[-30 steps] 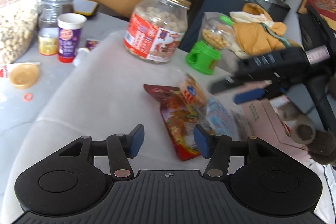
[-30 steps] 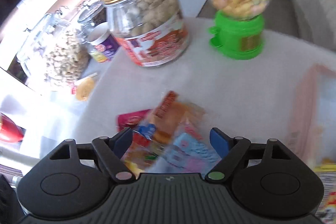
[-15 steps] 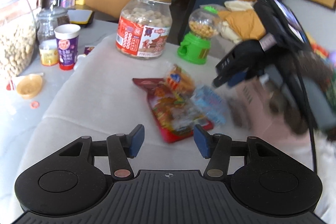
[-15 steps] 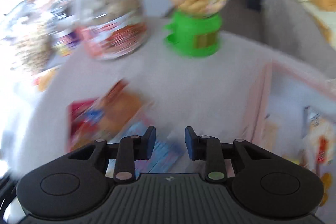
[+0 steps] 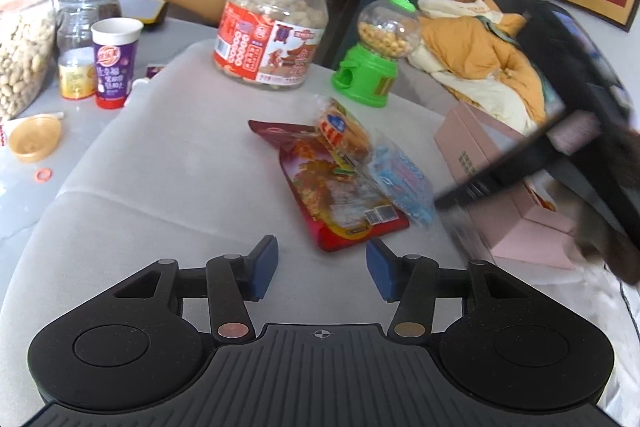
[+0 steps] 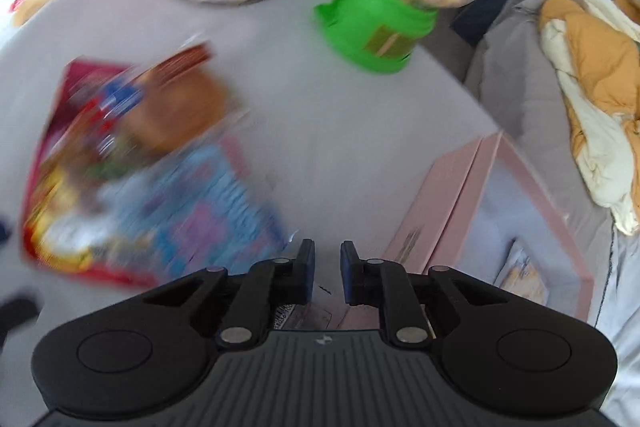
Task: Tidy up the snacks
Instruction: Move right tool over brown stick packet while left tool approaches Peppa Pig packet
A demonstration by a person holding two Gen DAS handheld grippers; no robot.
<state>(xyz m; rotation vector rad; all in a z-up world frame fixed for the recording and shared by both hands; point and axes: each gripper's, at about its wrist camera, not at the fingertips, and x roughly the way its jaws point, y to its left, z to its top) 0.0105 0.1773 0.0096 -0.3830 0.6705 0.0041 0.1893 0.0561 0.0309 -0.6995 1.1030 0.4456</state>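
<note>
Crinkly red snack packet (image 5: 332,187), glossy

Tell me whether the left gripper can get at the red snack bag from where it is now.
Probably yes. The left gripper is open, and the red snack bag lies just ahead of its fingers with only bare cloth between. Two smaller packets lie on its far end.

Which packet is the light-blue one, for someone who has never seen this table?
Start at the big red-labelled jar at the back of the grey mat. Nearer the camera lie three overlapping packets beside the pink box. The light-blue packet is closest to that box, overlapping the red bag.
</note>
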